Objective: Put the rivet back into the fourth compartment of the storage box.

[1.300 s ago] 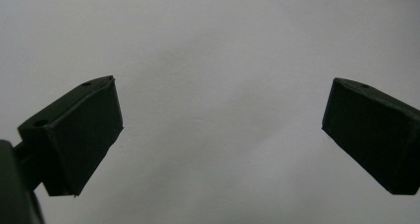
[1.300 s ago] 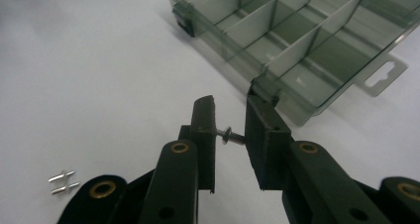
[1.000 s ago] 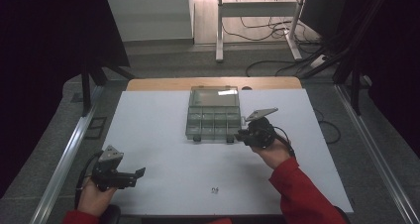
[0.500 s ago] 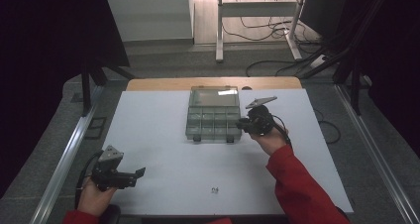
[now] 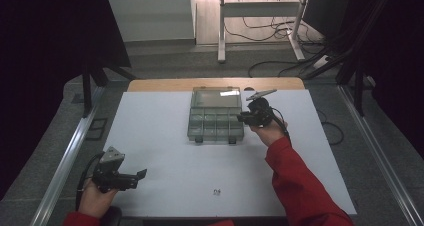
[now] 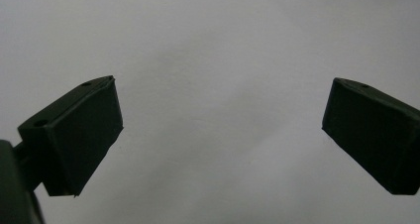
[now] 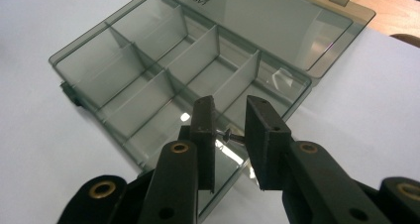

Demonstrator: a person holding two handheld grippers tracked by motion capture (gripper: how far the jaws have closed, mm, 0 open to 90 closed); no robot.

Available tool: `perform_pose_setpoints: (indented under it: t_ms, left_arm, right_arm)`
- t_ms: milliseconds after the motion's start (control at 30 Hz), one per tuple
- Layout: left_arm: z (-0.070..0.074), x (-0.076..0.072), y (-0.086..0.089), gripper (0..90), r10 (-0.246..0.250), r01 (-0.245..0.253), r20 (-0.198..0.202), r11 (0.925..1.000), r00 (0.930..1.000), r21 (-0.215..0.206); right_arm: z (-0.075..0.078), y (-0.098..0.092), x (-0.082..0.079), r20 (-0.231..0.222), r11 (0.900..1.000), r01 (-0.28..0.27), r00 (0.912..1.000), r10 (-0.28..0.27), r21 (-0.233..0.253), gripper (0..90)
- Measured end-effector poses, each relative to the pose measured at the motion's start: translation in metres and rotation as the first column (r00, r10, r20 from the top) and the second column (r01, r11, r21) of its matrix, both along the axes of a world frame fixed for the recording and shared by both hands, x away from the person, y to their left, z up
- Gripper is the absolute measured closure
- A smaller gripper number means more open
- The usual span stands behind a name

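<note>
A smoky clear compartment box (image 5: 215, 124) lies open on the white table, its lid (image 5: 216, 96) folded back toward the far edge. Its compartments (image 7: 130, 54) look empty. My right gripper (image 5: 242, 118) hovers at the box's right side, over the nearest end compartment. In the right gripper view its jaws (image 7: 230, 130) are shut on a small dark screw (image 7: 233, 136) held crosswise between them. My left gripper (image 5: 141, 174) rests in the hand at the table's near left corner. Its jaws (image 6: 220, 130) stand wide open over bare white surface, holding nothing.
A few tiny dark parts (image 5: 216, 191) lie on the white table (image 5: 165, 136) near its front edge, between the two arms. A wooden strip (image 5: 160, 84) runs along the far edge. Cables and table legs (image 5: 220, 33) crowd the floor beyond.
My right gripper has moved away from me along the box's right side and now sits over the box's end compartment. The left gripper has stayed put.
</note>
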State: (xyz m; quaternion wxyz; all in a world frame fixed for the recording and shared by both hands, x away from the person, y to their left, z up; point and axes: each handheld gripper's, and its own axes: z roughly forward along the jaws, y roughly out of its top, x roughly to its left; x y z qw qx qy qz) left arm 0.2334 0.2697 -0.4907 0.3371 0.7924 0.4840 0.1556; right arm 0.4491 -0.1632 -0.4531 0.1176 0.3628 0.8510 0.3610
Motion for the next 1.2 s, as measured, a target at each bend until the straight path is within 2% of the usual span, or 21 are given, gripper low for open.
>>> perform_pose_setpoints:
  t_ms: [300,567,733,867,1200]
  left_arm:
    - [0.000,0.000,0.000,2.6,-0.003,0.003,-0.003,1.0000,1.0000,0.001]
    - [0.000,0.000,0.000,2.6,-0.004,0.004,-0.003,1.0000,1.0000,0.001]
    - [0.000,0.000,0.000,2.6,-0.006,0.006,-0.004,1.0000,1.0000,0.003]
    - [0.000,0.000,0.000,2.6,-0.006,0.006,-0.004,1.0000,1.0000,0.003]
    - [0.000,0.000,-0.001,2.6,-0.007,0.007,-0.003,0.9999,1.0000,0.009]
  right_arm:
    - [-0.004,0.009,0.017,-0.007,1.000,0.024,0.9997,-0.024,-0.006,73.8]
    - [-0.014,0.016,0.029,-0.012,0.999,0.042,0.9990,-0.042,-0.032,73.7]
    - [-0.021,0.017,0.032,-0.015,0.997,0.050,0.9986,-0.051,-0.058,72.2]
    - [-0.021,0.016,0.033,-0.014,0.997,0.060,0.9981,-0.061,-0.055,68.3]
    - [-0.011,0.013,0.023,0.008,0.997,0.039,0.9992,-0.039,-0.059,60.5]
